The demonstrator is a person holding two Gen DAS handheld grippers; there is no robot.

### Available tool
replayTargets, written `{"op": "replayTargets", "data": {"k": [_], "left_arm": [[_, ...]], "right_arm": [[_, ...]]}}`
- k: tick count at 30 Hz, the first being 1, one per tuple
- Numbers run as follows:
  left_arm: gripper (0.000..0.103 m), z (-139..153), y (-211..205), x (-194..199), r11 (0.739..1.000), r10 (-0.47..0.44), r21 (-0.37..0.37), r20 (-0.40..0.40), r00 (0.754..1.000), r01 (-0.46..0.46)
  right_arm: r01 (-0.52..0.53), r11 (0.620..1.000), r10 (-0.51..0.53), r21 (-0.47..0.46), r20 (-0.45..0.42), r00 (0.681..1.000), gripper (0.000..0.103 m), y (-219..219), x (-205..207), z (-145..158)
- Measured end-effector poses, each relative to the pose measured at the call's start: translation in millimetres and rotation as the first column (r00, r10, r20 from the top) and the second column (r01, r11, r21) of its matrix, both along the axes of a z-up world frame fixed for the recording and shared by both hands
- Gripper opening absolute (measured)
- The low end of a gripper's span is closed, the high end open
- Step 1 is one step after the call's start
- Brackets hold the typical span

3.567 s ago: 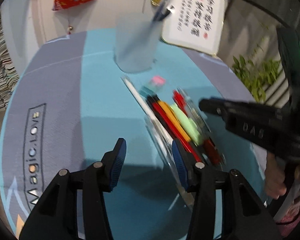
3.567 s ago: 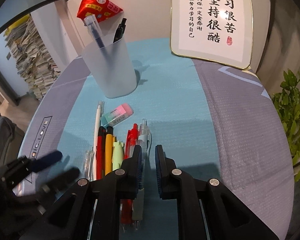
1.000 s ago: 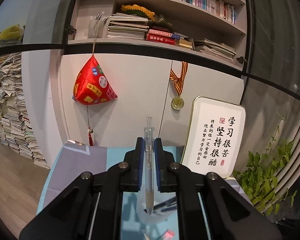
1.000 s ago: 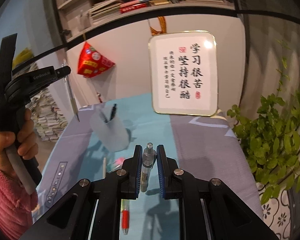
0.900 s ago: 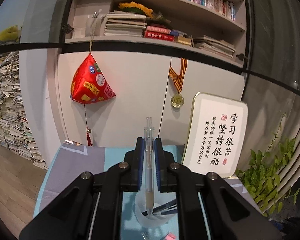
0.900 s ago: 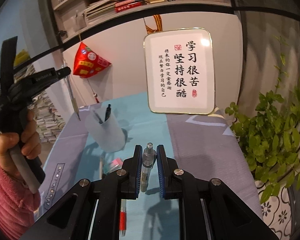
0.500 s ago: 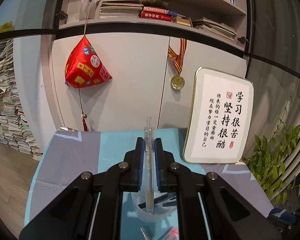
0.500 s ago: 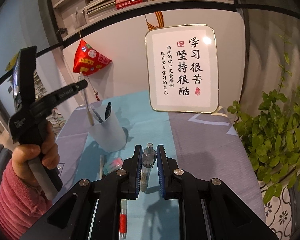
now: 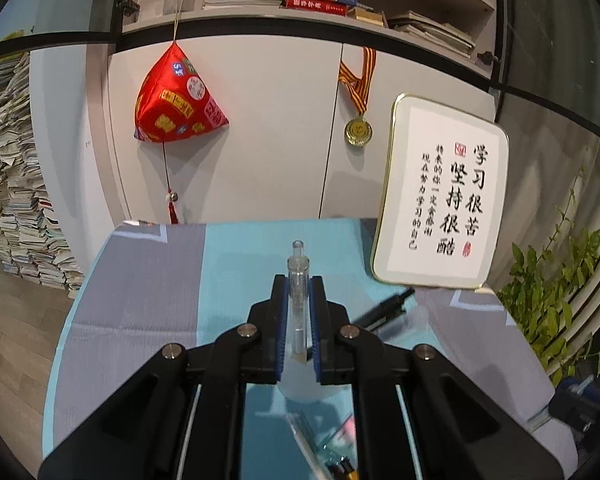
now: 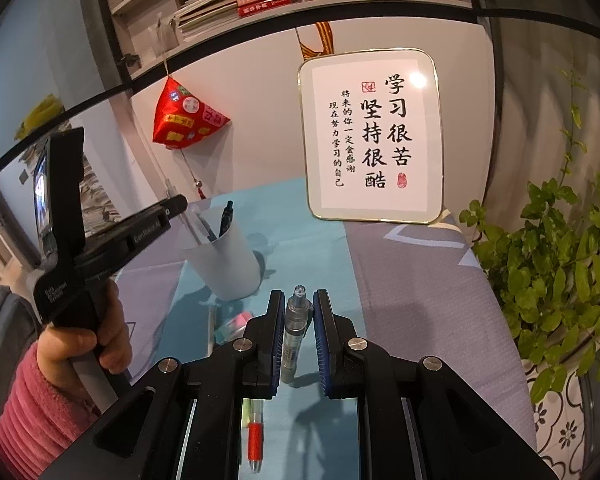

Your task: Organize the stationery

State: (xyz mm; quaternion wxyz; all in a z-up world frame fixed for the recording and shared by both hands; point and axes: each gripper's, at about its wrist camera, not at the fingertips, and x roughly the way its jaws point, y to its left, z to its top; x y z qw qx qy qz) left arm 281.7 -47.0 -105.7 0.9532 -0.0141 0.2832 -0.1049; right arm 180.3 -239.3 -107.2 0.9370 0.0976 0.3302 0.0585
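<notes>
My left gripper (image 9: 298, 284) is shut on a clear pen (image 9: 299, 300), held upright. Its lower end is over the frosted pen cup (image 9: 300, 386), which is mostly hidden behind the jaws. In the right wrist view the left gripper (image 10: 176, 202) hangs over the cup (image 10: 226, 262), which holds a black pen (image 10: 226, 218) and a blue one. My right gripper (image 10: 298, 300) is shut on a clear pen with a grey grip (image 10: 294, 332), held upright above the table in front of the cup. A red pen (image 10: 254, 440) lies below it.
A framed calligraphy sign (image 10: 374, 136) leans at the table's back right. A pink-green eraser (image 10: 232, 326) and several pens (image 9: 332, 456) lie on the blue-grey cloth (image 10: 420, 300). A plant (image 10: 552, 280) stands at the right. A red ornament (image 9: 176, 108) hangs on the cabinet.
My left gripper has tilted down and come closer to the cup, lowering its clear pen toward the cup's mouth. The right gripper holds its pen nearly still.
</notes>
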Motion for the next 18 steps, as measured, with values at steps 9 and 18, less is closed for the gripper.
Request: {"op": "replayTargets", "data": {"k": [9, 18], "left_arm": [[0.014, -0.1, 14.0, -20.4, 1.0, 0.006, -0.007, -0.015, 1.0, -0.006], [0.032, 11.5, 33.5, -72.9, 1.0, 0.016, -0.004, 0.058, 0.998, -0.016]], "right_arm": [[-0.003, 1.0, 0.003, -0.006, 0.01, 1.0, 0.015, 4.2, -4.4, 5.2], [-0.025, 0.999, 0.026, -0.02, 0.026, 0.999, 0.015, 17.9, -1.9, 16.0]]}}
